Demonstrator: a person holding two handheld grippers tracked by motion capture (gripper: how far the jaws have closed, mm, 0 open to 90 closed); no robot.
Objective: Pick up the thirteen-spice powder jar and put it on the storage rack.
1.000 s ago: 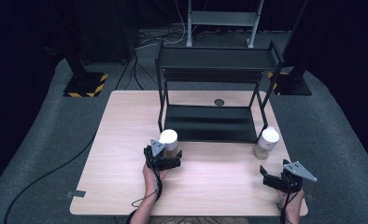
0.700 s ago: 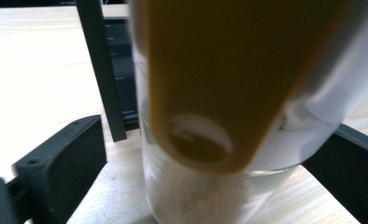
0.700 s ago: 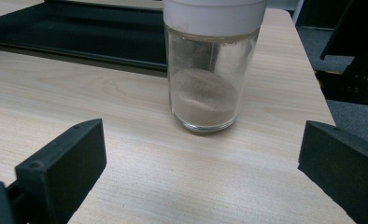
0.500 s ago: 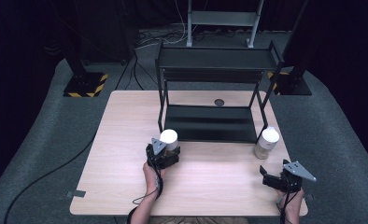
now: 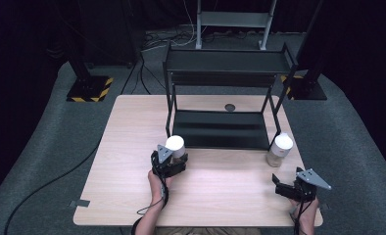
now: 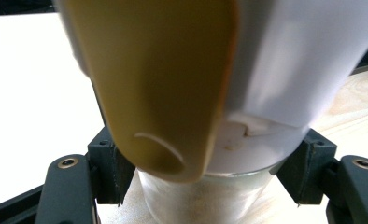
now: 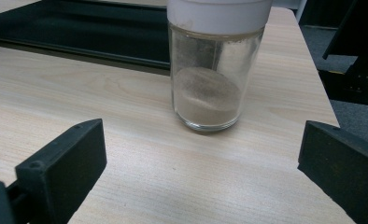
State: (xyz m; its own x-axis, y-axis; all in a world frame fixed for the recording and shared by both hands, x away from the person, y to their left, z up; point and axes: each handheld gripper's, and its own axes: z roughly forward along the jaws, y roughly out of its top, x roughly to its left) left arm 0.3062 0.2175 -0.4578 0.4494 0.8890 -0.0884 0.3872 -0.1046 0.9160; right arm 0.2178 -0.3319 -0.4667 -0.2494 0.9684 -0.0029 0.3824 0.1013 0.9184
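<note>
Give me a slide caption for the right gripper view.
Open right gripper faces a white-capped glass jar standing on the wooden table.

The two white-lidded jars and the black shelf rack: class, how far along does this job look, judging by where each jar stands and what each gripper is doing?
Nothing looks finished: the black shelf rack holds no jar. In hand: the left gripper is shut on the left jar, which stands on the wooden table in front of the rack. Left: the right jar, holding some brownish powder, stands untouched ahead of the open right gripper. Both probably belong on the rack.
</note>
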